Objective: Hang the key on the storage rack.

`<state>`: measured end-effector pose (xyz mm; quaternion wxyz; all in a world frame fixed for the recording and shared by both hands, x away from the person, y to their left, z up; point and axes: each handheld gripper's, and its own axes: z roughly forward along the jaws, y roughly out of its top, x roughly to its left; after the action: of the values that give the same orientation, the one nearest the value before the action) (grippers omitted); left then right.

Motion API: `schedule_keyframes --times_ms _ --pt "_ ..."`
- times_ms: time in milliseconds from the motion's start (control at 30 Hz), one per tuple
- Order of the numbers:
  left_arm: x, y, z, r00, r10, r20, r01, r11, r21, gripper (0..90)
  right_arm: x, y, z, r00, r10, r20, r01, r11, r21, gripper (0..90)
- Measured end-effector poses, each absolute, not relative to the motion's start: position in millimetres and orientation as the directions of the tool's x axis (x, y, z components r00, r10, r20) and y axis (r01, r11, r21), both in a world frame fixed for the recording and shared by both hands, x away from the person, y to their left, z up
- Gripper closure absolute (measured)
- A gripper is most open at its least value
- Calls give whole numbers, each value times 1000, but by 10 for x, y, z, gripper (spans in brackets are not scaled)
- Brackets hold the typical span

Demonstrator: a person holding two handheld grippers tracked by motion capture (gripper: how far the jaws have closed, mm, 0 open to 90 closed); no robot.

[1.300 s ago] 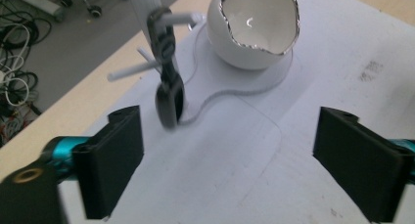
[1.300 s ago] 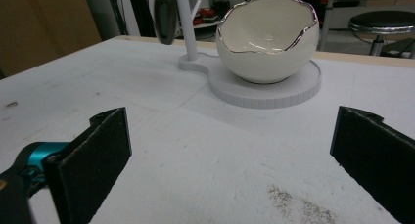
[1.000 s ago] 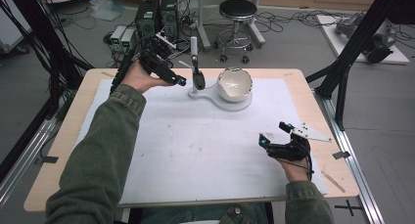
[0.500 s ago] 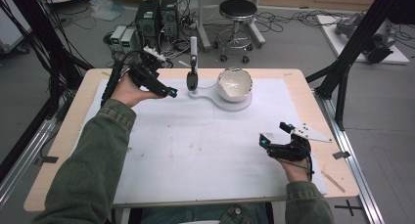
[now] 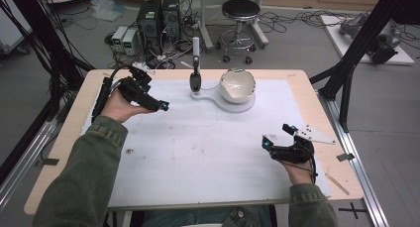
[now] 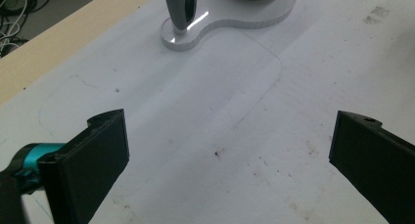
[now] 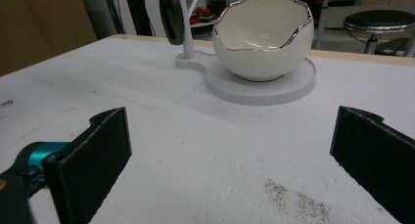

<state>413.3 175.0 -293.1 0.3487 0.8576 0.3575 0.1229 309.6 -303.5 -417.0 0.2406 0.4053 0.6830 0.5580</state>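
An egg-shaped white bowl [image 5: 237,85] with a silver jagged rim stands on a flat white base [image 5: 224,103] at the back of the table. A white post [image 5: 196,44] rises from the base's small end, with a dark oval piece [image 5: 196,81] hanging on it. My left gripper [image 5: 157,104] is open, left of the post and apart from it. My right gripper [image 5: 277,136] is open near the front right, empty. The left gripper view shows the dark piece [image 6: 179,9] and base [image 6: 235,23] ahead. The right gripper view faces the bowl [image 7: 264,38] and the dark piece [image 7: 171,16].
A white sheet [image 5: 198,152] with faint dirt specks covers most of the wooden table [image 5: 74,138]. Black frame struts [image 5: 346,78] stand at the right edge. A stool [image 5: 240,11], computers and cables sit on the floor beyond the table.
My left gripper has drawn back from the dark piece on the post, moving left and a little nearer the person. The right gripper has stayed put.
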Motion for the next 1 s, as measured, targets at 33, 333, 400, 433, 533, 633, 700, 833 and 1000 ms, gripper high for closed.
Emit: schedule_keyframes --times_ms 33,333,400,433,533,633,700,833,1000 --pt "4115 1772 -2955 715 698 -48 529 -496 689 17 3096 -3036 -4170 -556 822 122 285 51 957 5" --pt "3895 1949 -3111 688 724 -60 532 -445 720 17 3087 -3032 -4165 -556 821 126 285 46 957 5" --pt "3851 2001 -3138 687 723 -69 535 -439 722 17 3085 -3028 -4165 -554 823 128 287 45 957 5" --pt "3834 2023 -3149 686 724 -73 539 -438 720 17 3085 -3027 -4165 -554 822 128 289 46 956 5" --pt "3780 2113 -3202 676 733 -77 552 -434 712 17 3092 -3024 -4169 -555 821 134 295 43 954 5" --pt "3727 2220 -3260 661 746 -85 566 -421 708 17 3094 -3014 -4173 -556 820 138 302 45 952 5" --pt "3688 2283 -3286 650 754 -90 571 -407 713 17 3097 -3011 -4174 -558 819 135 300 48 953 5" --pt "3597 2402 -3335 636 766 -91 575 -392 719 17 3098 -3012 -4177 -560 817 138 308 51 950 5" --pt "3461 2510 -3426 618 780 -94 574 -367 731 17 3082 -3007 -4171 -563 809 170 333 34 942 5"
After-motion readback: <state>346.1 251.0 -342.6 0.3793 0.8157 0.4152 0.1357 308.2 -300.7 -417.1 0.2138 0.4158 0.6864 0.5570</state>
